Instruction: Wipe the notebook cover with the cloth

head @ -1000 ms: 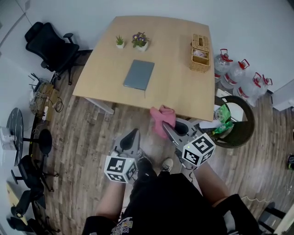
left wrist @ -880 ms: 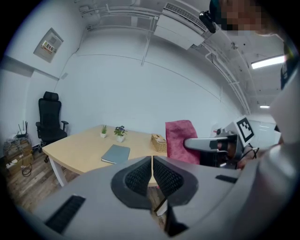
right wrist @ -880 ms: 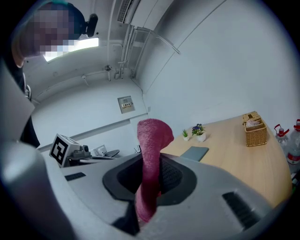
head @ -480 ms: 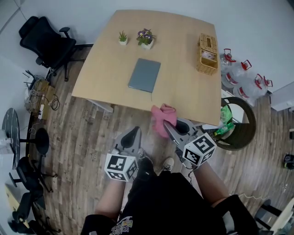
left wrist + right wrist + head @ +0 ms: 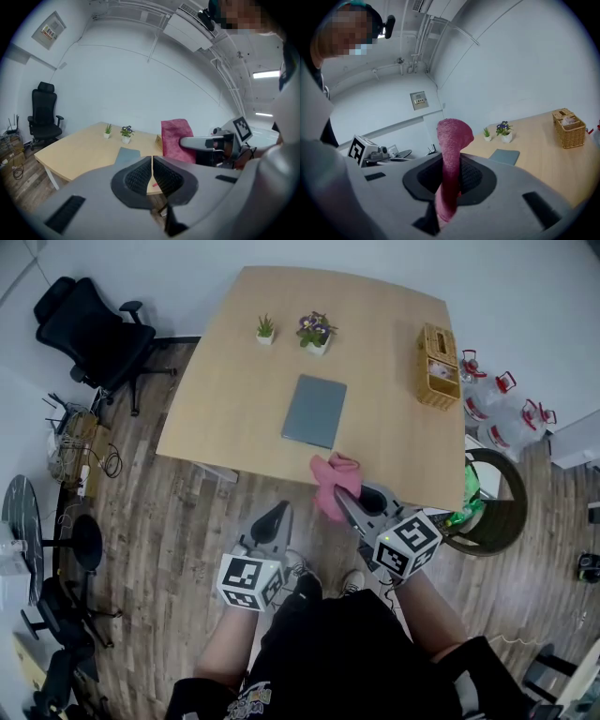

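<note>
Head view, right tongs (image 5: 345,501) clamped on pink cloth (image 5: 333,482) by the tabletop (image 5: 234,381) near edge, left tongs (image 5: 278,514) closed and empty, notebook (image 5: 315,411) beyond.

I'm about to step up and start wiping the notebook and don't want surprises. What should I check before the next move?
1. Cloth clamped in the right gripper: ok, jaws shut on it.
2. Left gripper free: ok, jaws together, nothing between them.
3. Notebook closed and flat on the table: ok.
4. Cover clear of other things: ok, the nearest potted plant and the basket stand apart from it.
5. Cloth over the notebook: not ok, it hangs short of it, by the table's near edge.
6. Where the cover is dirty: cannot tell.
</note>
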